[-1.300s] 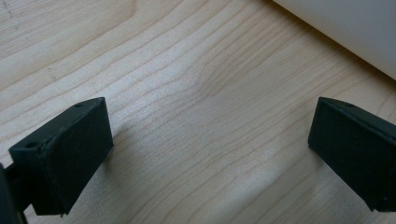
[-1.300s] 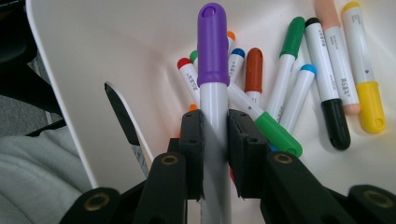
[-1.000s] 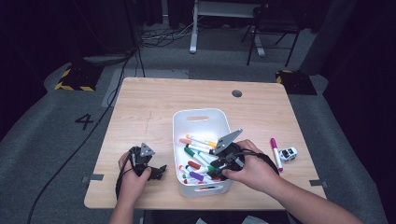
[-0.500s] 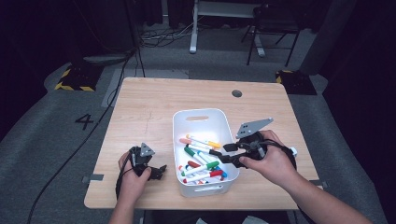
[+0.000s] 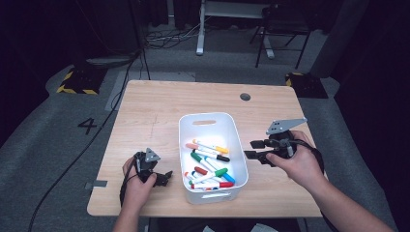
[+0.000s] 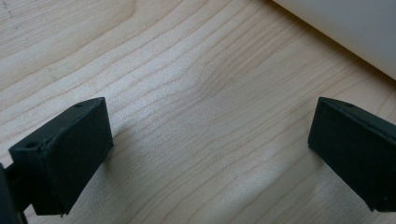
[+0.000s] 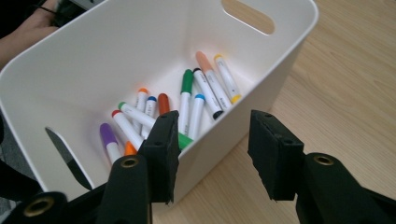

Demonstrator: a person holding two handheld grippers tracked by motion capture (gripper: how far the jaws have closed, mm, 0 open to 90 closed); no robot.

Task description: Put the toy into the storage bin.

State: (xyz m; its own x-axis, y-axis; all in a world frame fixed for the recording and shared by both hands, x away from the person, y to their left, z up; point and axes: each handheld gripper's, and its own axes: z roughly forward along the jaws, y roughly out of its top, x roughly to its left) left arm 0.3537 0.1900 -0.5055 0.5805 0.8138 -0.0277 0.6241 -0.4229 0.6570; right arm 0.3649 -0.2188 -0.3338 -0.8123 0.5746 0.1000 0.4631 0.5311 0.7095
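Left hand-held gripper (image 5: 162,177) rests low on the wooden worktop (image 5: 154,113), just beside the left wall of the white bin (image 5: 207,118). In the left gripper view its jaws stand wide apart over bare wood, nothing between them; a strip of the bin's wall crosses the upper right corner.

Centre: the white bin sits on the worktop and holds a loose heap of markers (image 5: 210,162), with orange, yellow, green, black, blue, red and purple caps visible. All lie inside the walls.

Right hand-held gripper (image 5: 252,149) is held just off the bin's right wall, jaws pointing toward it. They have just been opening and now stand partly apart, empty. In the right gripper view the left jaw overlaps the bin's near rim and hides part of a green marker (image 7: 186,98); the right jaw is over bare worktop outside the bin.

A round grommet (image 5: 245,96) sits at the worktop's far edge. On the floor to the left lies a black cable (image 5: 72,162).
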